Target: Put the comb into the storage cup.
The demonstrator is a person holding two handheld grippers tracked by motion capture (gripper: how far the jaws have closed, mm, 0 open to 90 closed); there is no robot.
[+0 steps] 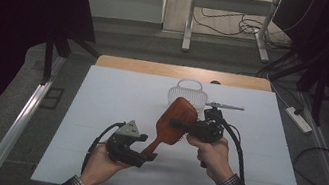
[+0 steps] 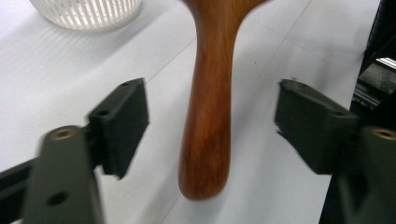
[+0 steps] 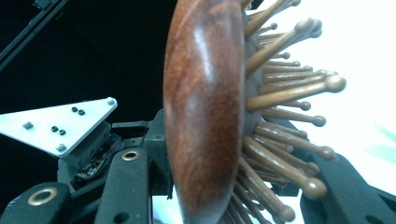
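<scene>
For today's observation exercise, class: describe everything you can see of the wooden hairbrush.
The hairbrush is reddish-brown polished wood with an oval paddle head and a rounded handle. Wooden pins with ball tips stand out from a dark cushion on one face. It is held above the white table, head toward the far side. The right tool is shut on the head, pinching back and bristle side. The handle lies between the jaws of the left tool, which are open and clear of it.
</scene>
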